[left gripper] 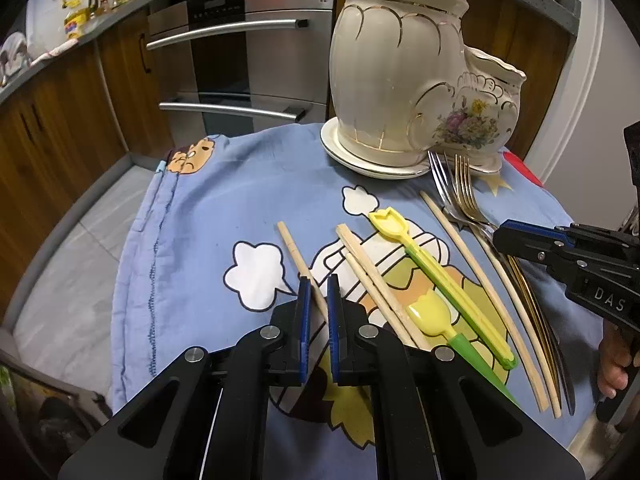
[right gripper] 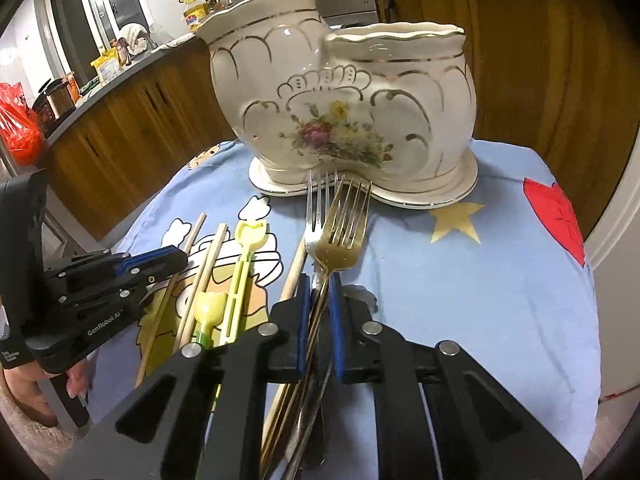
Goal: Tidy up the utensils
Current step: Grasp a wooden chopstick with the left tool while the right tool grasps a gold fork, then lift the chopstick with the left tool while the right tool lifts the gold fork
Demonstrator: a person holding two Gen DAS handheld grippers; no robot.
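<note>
My left gripper (left gripper: 318, 285) is shut on a wooden chopstick (left gripper: 294, 246) that lies on the blue cartoon cloth (left gripper: 192, 232). In the right wrist view, my right gripper (right gripper: 320, 282) is shut on the handle of a gold fork (right gripper: 340, 240), whose tines point at the cream ceramic holder (right gripper: 340, 100). A silver fork (right gripper: 316, 208) lies just left of it. More chopsticks (left gripper: 372, 276), a yellow plastic fork (left gripper: 436, 276) and a yellow spoon with a green handle (left gripper: 432, 316) lie between the grippers. The holder (left gripper: 400, 80) has two cups and stands on a saucer.
The cloth covers a small round table whose edge drops off at the left (left gripper: 120, 280) and right (right gripper: 588, 280). Wooden cabinets (left gripper: 60, 120) and a steel oven (left gripper: 256, 60) stand behind. A hand (left gripper: 614, 368) holds the right gripper's handle at the table's right edge.
</note>
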